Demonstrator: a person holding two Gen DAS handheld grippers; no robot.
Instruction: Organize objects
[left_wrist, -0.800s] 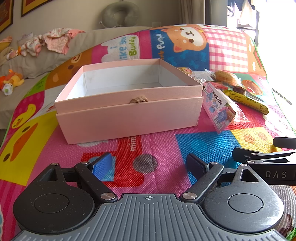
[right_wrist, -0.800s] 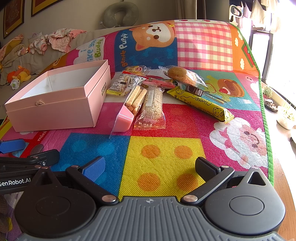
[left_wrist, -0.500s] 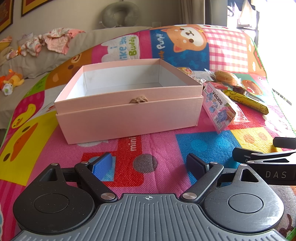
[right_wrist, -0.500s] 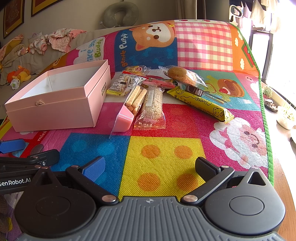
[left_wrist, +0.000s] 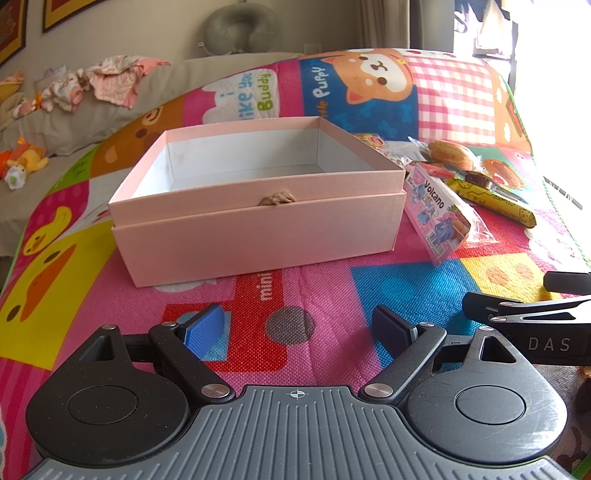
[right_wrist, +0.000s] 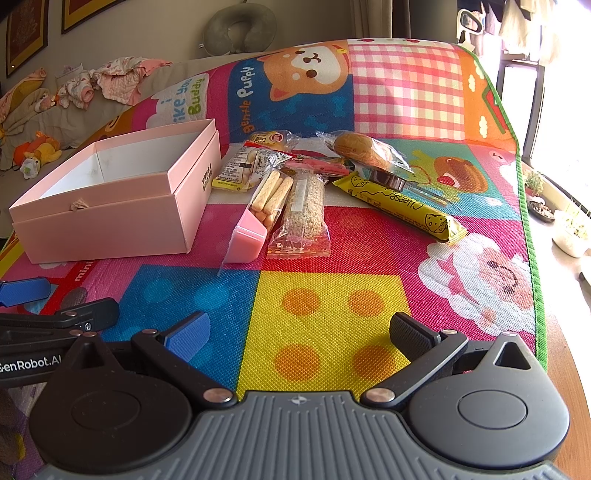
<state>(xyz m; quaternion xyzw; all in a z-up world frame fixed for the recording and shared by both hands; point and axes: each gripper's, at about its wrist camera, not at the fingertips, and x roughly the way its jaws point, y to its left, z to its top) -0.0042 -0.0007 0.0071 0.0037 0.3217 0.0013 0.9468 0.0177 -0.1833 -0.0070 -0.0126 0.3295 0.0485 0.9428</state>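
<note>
Nearest, the left gripper (left_wrist: 297, 328) and the right gripper (right_wrist: 299, 334) hover side by side over the colourful play mat (right_wrist: 332, 306), each with its fingers spread wide and nothing between them. Farther off on the left sits the open pink box (left_wrist: 258, 229), its inside bare. Just right of it lie the snacks: a pink biscuit-stick pack (right_wrist: 258, 218), a clear rice-cracker bag (right_wrist: 303, 218), a yellow cheese bar (right_wrist: 402, 206) and, farthest, a wrapped bun (right_wrist: 364, 149).

A grey sofa (left_wrist: 92, 114) against a beige wall (left_wrist: 147, 33) — bright daylight floods from a right-side window (right_wrist: 561, 122).
</note>
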